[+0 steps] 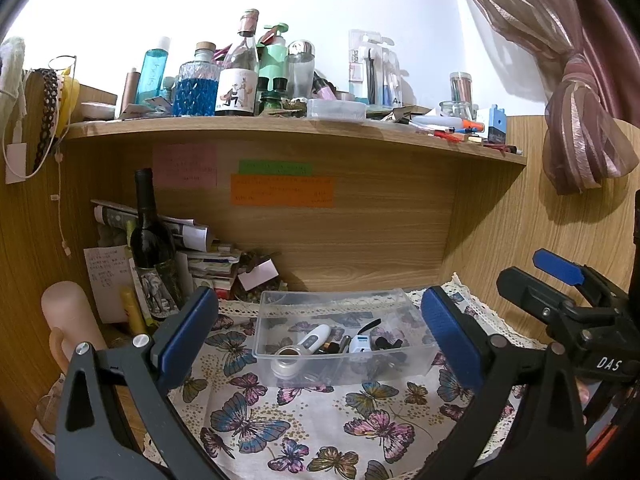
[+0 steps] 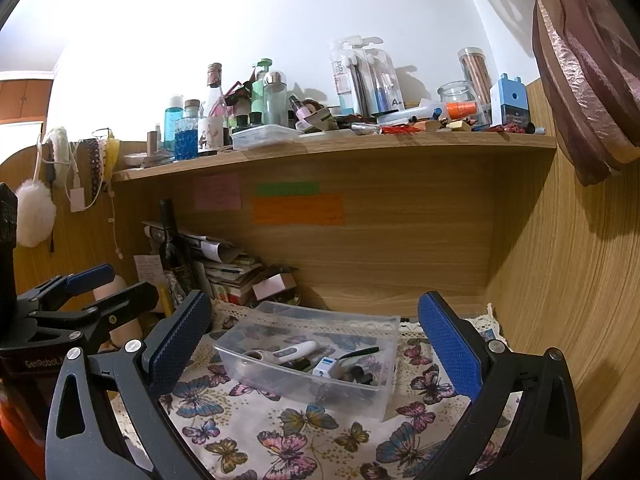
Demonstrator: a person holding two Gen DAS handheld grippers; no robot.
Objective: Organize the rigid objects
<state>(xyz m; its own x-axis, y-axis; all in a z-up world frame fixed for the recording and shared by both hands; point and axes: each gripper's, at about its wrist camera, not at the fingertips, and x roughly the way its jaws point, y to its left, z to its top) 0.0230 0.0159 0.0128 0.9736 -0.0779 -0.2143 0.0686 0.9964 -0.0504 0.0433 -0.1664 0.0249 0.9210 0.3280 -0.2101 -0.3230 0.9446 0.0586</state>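
The left gripper is held low over the cloth and points at the back of the desk. Its two blue pads are wide apart and hold nothing. The clear box sits on the cloth in the gap between them, a bit farther off, and the pads do not touch it.

The right gripper is held the same way, low and level, just beside the left one. Its pads are wide apart too, and they are empty. From this side the box looks turned, with one corner near the camera. The right gripper also shows at the right edge of the left view, and the left gripper shows at the left edge of the right view.

Small things lie in the box. There is a white stick, a round silver lid, a small white and blue block and some dark bits that are too small to tell.

A dark bottle stands at the back left by a pile of papers. Three colored notes stick to the back wall. Above them a shelf is full of bottles and pens. A pink curtain hangs at the right
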